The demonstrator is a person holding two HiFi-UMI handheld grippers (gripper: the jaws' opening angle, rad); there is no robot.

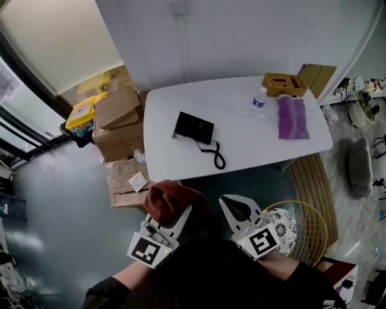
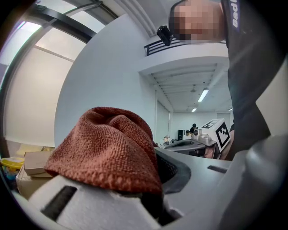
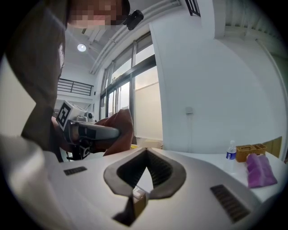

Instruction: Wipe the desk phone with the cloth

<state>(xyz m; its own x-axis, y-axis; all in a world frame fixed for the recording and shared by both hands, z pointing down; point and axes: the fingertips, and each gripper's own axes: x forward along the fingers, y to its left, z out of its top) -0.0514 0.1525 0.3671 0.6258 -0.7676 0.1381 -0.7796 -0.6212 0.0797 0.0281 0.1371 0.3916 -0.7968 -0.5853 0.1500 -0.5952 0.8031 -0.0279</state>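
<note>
Clamping the rust-red cloth (image 1: pixel 170 199) in the left hand-held gripper (image 1: pixel 169 216), the person is holding it ready for wiping, the right hand-held gripper (image 1: pixel 233 206) closed and empty beside it, both well apart from the black desk phone (image 1: pixel 194 128) on the worktop (image 1: pixel 253 142).

The left gripper (image 1: pixel 178 216) and right gripper (image 1: pixel 233 205) are smooth white plastic shells that taper towards their tips. Each carries a white marker cube (image 1: pixel 149 250) printed with bold black square patterns, and small greenish lights show along the cube's upper edge. The inner faces of the jaws are lined with dark grey ribbed pads (image 3: pixel 164 175). Narrow dark slots (image 3: pixel 228 203) are cut into the broad outer shell faces. The person wears a dark top (image 1: pixel 211 283) with dark sleeves (image 1: pixel 304 282), and white lettering (image 2: pixel 233 12) runs along the fabric.
</note>
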